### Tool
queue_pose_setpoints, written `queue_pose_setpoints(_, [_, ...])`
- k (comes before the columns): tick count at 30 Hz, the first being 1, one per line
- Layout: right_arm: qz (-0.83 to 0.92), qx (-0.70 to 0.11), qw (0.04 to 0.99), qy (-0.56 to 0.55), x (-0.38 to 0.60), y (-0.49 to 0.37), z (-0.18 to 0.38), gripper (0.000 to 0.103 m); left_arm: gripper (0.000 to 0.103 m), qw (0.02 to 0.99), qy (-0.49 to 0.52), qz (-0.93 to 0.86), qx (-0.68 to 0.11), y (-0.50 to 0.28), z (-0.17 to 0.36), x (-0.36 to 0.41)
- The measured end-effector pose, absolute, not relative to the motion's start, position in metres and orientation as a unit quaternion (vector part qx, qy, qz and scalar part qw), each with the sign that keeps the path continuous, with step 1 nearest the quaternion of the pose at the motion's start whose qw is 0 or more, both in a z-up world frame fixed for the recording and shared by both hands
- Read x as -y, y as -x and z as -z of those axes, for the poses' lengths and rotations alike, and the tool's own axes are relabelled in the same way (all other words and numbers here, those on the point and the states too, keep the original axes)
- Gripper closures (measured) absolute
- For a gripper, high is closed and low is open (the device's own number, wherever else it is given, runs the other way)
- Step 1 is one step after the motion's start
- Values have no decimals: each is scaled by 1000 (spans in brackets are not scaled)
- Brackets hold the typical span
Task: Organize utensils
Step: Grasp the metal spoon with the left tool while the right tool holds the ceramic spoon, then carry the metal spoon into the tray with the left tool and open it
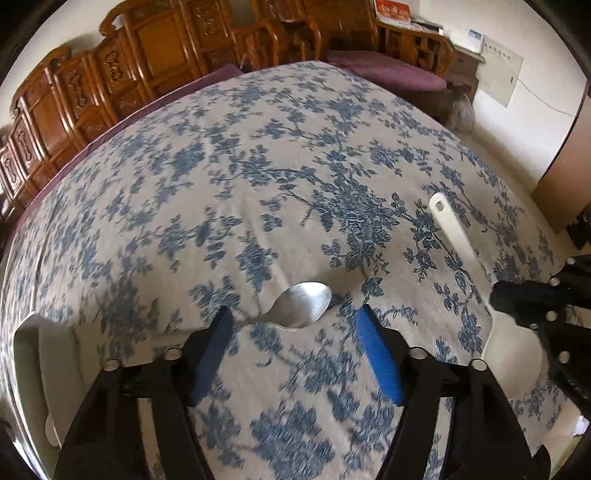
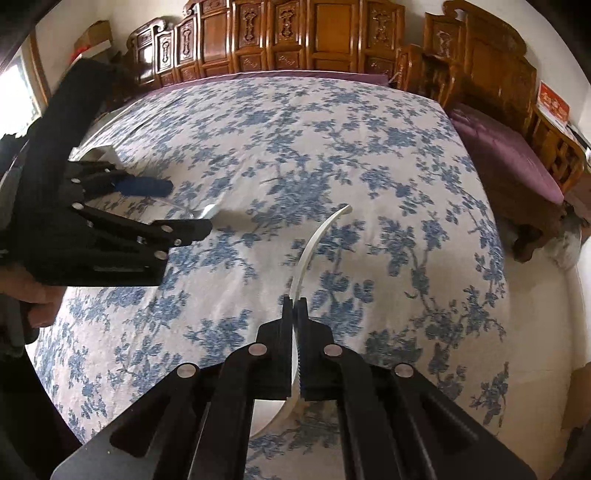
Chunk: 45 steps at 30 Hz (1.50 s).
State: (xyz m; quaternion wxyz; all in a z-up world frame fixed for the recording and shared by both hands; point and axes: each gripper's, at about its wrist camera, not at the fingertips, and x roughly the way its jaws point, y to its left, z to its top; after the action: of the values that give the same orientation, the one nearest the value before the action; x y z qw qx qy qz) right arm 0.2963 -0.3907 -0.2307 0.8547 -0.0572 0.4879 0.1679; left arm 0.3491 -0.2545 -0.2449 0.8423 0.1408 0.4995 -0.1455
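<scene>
Gripping white paddle [image 2: 318,236] (right claw [image 2: 294,306])

A blue-flowered white cloth [image 1: 258,166] covers the table [image 2: 295,79], whose purple underlay shows along the far edge. Behind it stands a row of carved brown wooden panels [image 2: 280,37], with carved wooden chairs [image 1: 280,37] to one side. A purple cushioned bench [image 2: 506,155] sits beside the table. A red booklet [image 1: 392,10] lies on a wooden side stand, and a white sheet [image 1: 498,74], possibly a wall panel, hangs on the pale wall.
</scene>
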Motion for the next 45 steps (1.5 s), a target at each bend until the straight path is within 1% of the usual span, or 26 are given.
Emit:
queue_pose_setpoints(3, [-165, -488, 856, 51, 396, -297, 231, 100, 46, 839, -161, 139, -501, -356, 253, 266])
queue_pose_setpoints(6, [-165, -488, 855, 50, 396, -296, 232, 100, 56, 839, -188, 131, -493, -360, 259, 277])
queue_pose_setpoints(9, [-165, -489, 855, 51, 395, -296, 233, 100, 70, 837, -195, 128, -494, -361, 260, 278])
queue_pose_setpoints(11, [-166, -489, 855, 53, 394, -295, 233, 100, 88, 835, -202, 128, -496, -359, 259, 276])
queue_pose_setpoints(14, [-165, -489, 855, 59, 390, -294, 233, 100, 95, 835, -205, 138, -493, -345, 253, 268])
queue_pose_setpoints(21, [-169, -486, 855, 68, 373, -291, 228, 100, 97, 846, -177, 147, -481, -312, 231, 228])
queue_pose_setpoints(27, [-175, -488, 852, 76, 352, -291, 229, 100, 97, 850, -158, 151, -479, -274, 227, 191])
queue_pose_setpoints(31, [-180, -487, 851, 84, 335, -290, 227, 100, 98, 861, -165, 157, -454, -256, 223, 176])
queue_pose_setpoints(40, [-194, -482, 850, 91, 300, -282, 211, 100, 102, 882, -141, 161, -419, -255, 179, 153])
queue_pose_setpoints(45, [-202, -478, 849, 95, 283, -278, 204, 100, 102, 898, -114, 154, -397, -261, 150, 133])
